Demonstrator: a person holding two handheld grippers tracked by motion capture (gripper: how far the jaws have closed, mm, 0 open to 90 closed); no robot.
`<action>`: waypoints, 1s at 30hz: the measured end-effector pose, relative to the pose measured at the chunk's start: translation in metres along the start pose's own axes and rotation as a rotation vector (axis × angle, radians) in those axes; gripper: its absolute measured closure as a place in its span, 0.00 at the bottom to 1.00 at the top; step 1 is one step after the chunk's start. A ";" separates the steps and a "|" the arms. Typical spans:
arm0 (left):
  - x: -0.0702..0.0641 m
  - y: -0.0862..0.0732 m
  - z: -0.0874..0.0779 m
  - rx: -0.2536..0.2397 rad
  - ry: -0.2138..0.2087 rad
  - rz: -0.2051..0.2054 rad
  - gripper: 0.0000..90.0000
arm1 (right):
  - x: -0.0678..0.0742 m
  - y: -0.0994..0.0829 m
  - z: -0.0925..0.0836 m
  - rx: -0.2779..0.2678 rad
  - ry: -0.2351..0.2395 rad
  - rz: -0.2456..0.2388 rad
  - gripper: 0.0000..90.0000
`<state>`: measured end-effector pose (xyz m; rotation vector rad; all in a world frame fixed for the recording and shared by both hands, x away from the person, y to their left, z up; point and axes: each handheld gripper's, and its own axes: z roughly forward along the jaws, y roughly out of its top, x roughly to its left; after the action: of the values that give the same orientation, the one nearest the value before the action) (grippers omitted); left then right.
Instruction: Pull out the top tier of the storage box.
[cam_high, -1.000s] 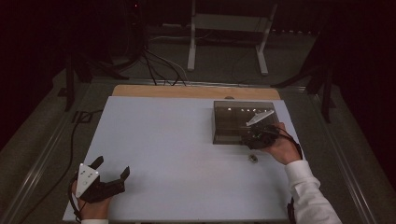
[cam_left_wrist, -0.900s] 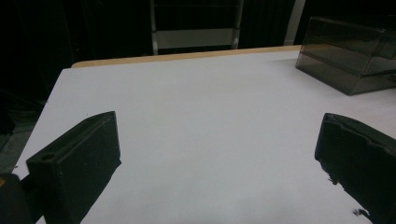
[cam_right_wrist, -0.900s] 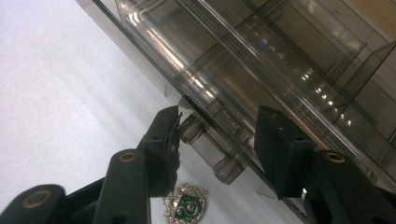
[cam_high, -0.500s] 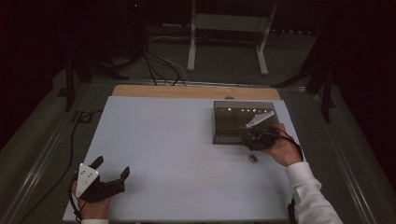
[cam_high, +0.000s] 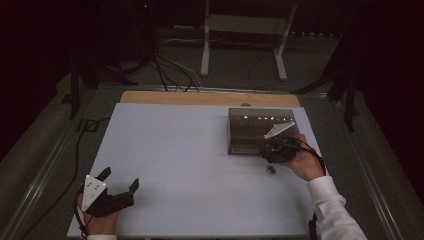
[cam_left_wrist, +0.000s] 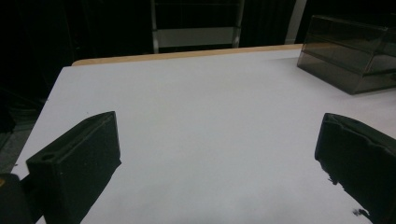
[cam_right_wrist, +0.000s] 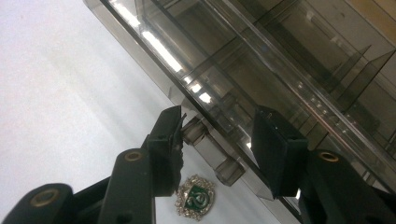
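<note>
A smoky clear plastic box (cam_high: 252, 125) with inner dividers stands at the right of the white table (cam_high: 190, 150). My right gripper (cam_high: 270, 148) is at its front wall. In the right gripper view its jaws (cam_right_wrist: 219, 113) straddle a small clear handle (cam_right_wrist: 208, 149) on the box (cam_right_wrist: 261, 56) front. The left pad touches one end of the handle and the right pad stands apart from it. A small silver badge with a green emblem (cam_right_wrist: 196, 196) lies on the table just below, also visible as the badge (cam_high: 270, 170). My left gripper (cam_high: 120, 178) rests open at the front left corner.
The left gripper view looks across bare white tabletop between its wide jaws (cam_left_wrist: 219, 122) toward the box (cam_left_wrist: 350, 56). A wooden strip (cam_high: 200, 98) runs along the table's far edge. Cables and a metal stand (cam_high: 240, 30) lie on the floor beyond.
</note>
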<state>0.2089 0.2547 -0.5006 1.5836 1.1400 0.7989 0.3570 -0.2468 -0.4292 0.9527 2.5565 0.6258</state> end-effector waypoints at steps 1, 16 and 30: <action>0.000 0.000 0.000 0.000 0.000 0.001 0.01 | 0.000 0.000 0.000 -0.001 0.001 0.002 0.60; 0.000 0.000 0.000 -0.003 -0.005 -0.007 0.01 | 0.005 -0.002 -0.003 -0.004 0.010 -0.001 0.61; 0.000 0.000 0.000 -0.004 0.003 -0.009 0.01 | 0.012 -0.006 -0.006 -0.012 0.018 -0.018 0.63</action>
<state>0.2087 0.2551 -0.5007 1.5734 1.1454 0.7975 0.3425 -0.2445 -0.4287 0.9228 2.5714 0.6464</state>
